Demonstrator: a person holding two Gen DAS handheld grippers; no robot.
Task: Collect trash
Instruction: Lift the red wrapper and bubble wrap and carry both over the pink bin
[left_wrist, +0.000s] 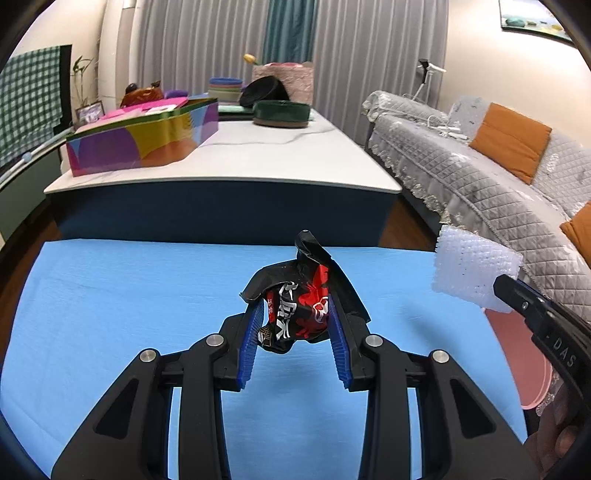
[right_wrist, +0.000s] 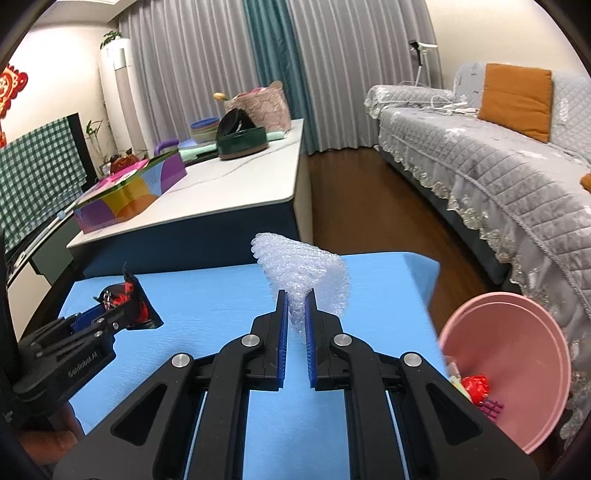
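In the left wrist view, the left gripper is clamped on one crumpled black-and-red snack wrapper, its two blue pads pressing the wrapper's sides while the crinkled top sticks out beyond the fingertips. Below the claw lies one blue mat, and the wrapper hangs clear above it. To the right of the claw, the tip of the right gripper comes in from the edge, holding one piece of white bubble wrap; below that tip a slice of one pink bin shows. Ahead of the claw stands one white-topped table carrying one colourful box, and to the right ahead runs one grey sofa with two orange cushions. In the right wrist view, the right gripper has its jaws drawn narrow, pinching the one piece of bubble wrap, which fans out above the fingertips over the blue mat. To the left of this claw the left gripper holds the wrapper. To the lower right sits the one pink bin, with a few scraps of rubbish inside.
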